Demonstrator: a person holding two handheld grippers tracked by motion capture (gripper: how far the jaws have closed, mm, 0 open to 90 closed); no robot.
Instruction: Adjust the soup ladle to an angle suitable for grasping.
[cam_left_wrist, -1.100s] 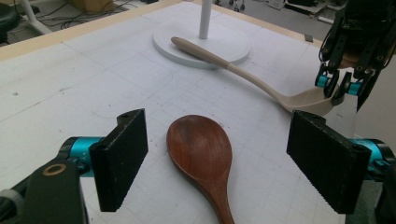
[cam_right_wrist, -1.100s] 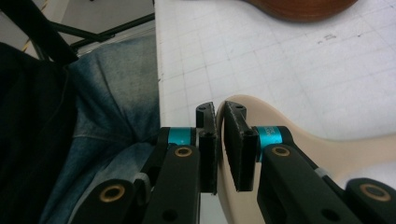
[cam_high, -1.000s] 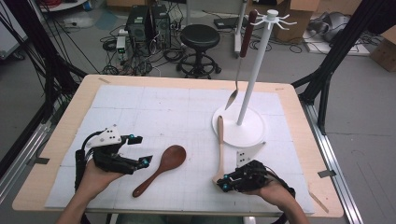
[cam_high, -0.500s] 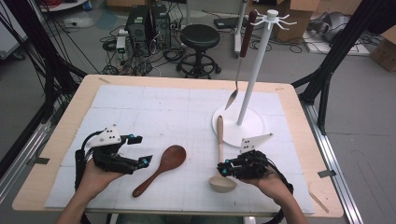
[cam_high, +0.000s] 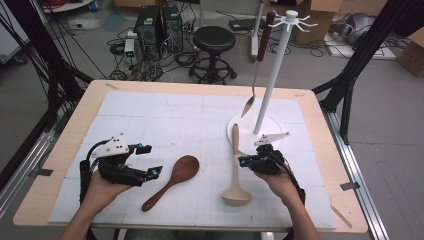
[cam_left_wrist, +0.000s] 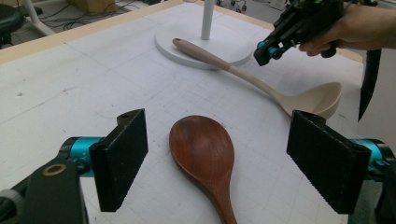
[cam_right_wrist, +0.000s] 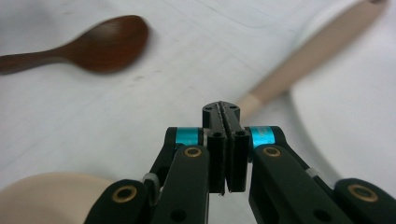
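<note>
STEP: approach beige ladle (cam_high: 234, 172) | LADLE: near worktop's front edge, handle tip propped on white stand base (cam_high: 280, 126), leaving the shaft raised for gripping | RIGHT gripper (cam_high: 244, 161): jaws fully closed, empty, just beside handle | LEFT gripper (cam_left_wrist: 219, 161): jaws wide apart, empty, bracketing brown wooden spoon (cam_left_wrist: 204, 156) for pickup.

Dark spoon (cam_right_wrist: 88, 44) blurred (handle cropped)

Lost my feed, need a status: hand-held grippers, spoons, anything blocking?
Left hand-held gripper open over dark wooden spoon. Right hand-held gripper shut, empty, beside pale ladle. Ladle handle rests on stand base. Nothing blocking.
</note>
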